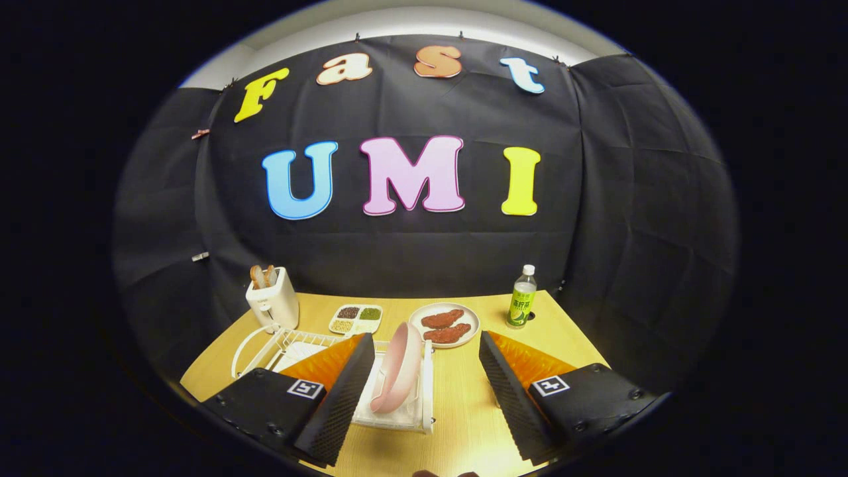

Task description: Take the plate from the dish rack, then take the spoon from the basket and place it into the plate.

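Observation:
A pink plate (399, 366) stands on edge in the white dish rack (419, 409), close to the rack's right end. My gripper (427, 348) is open, its fingers spread wide, and nothing is held. The plate stands between the fingers, closer to the left finger (344, 391) and apart from both. The left finger hides part of the rack. I cannot make out a basket or a spoon.
On the wooden table (464, 424) beyond the rack stand a white toaster (273, 301) with bread slices, a divided dish of grains (356, 318), a plate with two pieces of meat (445, 324) and a green-labelled bottle (523, 298). Black cloth walls close the back and sides.

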Available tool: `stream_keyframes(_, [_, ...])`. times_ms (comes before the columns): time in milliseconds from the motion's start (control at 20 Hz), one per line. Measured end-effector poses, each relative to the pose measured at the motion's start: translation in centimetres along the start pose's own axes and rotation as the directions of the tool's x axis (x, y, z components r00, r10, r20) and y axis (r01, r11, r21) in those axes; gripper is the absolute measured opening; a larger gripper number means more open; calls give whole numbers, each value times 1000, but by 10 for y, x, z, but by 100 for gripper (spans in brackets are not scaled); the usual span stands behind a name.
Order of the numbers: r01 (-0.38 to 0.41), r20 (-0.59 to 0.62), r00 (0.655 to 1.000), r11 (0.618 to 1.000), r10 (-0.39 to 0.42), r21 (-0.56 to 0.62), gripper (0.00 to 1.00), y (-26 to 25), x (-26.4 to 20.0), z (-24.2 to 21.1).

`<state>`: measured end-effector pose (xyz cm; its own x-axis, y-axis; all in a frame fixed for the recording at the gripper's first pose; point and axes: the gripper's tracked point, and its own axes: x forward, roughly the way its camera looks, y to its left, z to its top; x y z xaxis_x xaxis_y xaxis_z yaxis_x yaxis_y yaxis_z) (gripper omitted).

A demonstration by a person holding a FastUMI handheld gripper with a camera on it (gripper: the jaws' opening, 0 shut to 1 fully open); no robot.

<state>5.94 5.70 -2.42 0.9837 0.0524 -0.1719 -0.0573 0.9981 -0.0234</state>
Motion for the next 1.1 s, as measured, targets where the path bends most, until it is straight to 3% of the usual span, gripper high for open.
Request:
stream_keyframes(250, [12,-129,992,999,-16,-30,98,13,44,-24])
stream_keyframes(500, [92,-267,960,995,-81,27,97,9,85,-58])
stream_keyframes(700, [164,-355,927,982,-120,97,82,1,102,-80])
stream_keyframes(800, [190,-390,912,974,-128,125,68,1,110,-93])
stream_keyframes(850, [195,-409,904,971,-123,139,57,3,114,-99])
stream_keyframes(1000, [194,-465,881,963,-88,186,40,15,118,-114])
stream_keyframes(1100, [220,-472,875,957,-108,189,31,15,120,-116])
